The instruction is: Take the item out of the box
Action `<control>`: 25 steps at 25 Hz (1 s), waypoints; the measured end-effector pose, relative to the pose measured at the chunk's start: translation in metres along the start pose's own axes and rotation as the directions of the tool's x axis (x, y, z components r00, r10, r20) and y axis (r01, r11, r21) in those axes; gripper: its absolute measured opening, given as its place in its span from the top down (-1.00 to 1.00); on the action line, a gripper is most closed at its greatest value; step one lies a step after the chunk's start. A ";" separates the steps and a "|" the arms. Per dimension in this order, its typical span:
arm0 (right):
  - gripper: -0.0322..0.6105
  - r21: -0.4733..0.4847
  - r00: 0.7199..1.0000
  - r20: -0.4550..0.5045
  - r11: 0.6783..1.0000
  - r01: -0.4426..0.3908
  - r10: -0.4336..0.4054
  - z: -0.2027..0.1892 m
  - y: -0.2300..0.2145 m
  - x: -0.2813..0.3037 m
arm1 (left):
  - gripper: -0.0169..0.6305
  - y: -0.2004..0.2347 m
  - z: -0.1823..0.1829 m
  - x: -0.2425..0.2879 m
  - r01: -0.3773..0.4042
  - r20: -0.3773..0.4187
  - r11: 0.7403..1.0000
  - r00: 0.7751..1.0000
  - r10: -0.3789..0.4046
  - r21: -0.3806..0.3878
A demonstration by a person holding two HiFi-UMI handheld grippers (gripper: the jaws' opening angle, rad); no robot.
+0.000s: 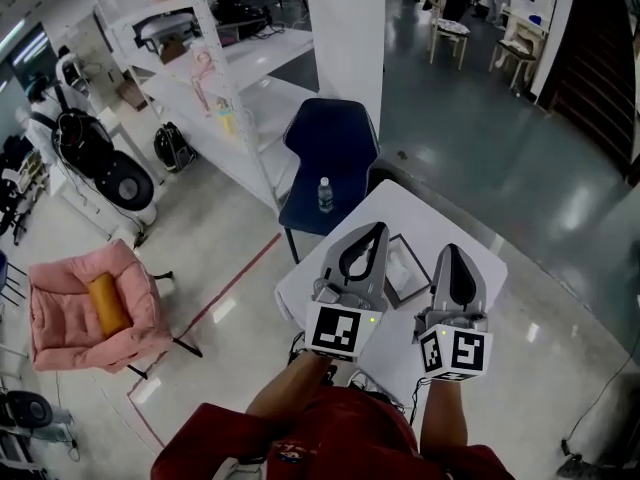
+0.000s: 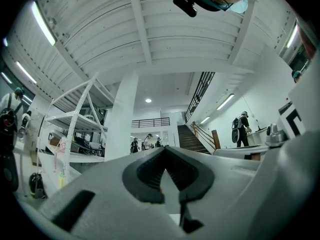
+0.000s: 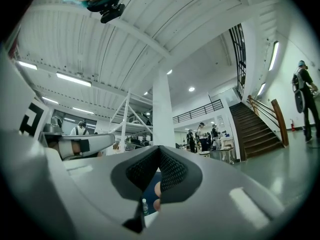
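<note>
A shallow open box (image 1: 408, 273) with a dark rim and a white inside lies on the small white table (image 1: 420, 213). What it holds I cannot make out. My left gripper (image 1: 379, 227) is held above the table, and its body hides the box's left edge. Its tips meet with nothing between them; in the left gripper view the gripper (image 2: 164, 148) points out into the hall. My right gripper (image 1: 452, 249) hangs just right of the box, also shut and empty. In the right gripper view it (image 3: 159, 148) likewise faces the room, not the box.
A blue chair (image 1: 330, 148) with a water bottle (image 1: 325, 195) on its seat stands against the table's far side. White shelving (image 1: 230, 78) and a white pillar (image 1: 345, 28) rise beyond it. A pink armchair (image 1: 95, 308) sits far left. Stairs (image 3: 255, 129) and distant people show in both gripper views.
</note>
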State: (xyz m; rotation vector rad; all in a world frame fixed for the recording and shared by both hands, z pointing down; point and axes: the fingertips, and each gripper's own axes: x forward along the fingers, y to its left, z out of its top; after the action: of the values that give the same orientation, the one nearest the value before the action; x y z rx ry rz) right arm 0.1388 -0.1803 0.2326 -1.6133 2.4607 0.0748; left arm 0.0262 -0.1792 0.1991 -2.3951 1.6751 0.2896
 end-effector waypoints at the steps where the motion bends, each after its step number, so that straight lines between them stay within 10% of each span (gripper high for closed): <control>1: 0.90 0.002 1.000 -0.002 1.000 0.001 -0.001 -0.001 -0.005 0.001 | 0.94 -0.002 -0.002 0.004 -0.002 -0.002 1.000 1.000 0.002 -0.001; 25: 0.90 0.002 0.987 -0.139 0.997 0.080 -0.079 -0.077 -0.040 0.089 | 0.94 0.047 -0.081 0.087 0.052 -0.069 0.997 0.996 -0.057 -0.060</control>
State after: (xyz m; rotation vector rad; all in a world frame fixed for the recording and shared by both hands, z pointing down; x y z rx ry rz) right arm 0.1304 -0.2882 0.2939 -1.7675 2.4900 -0.0603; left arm 0.0150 -0.2954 0.2509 -2.5168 1.6491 0.2515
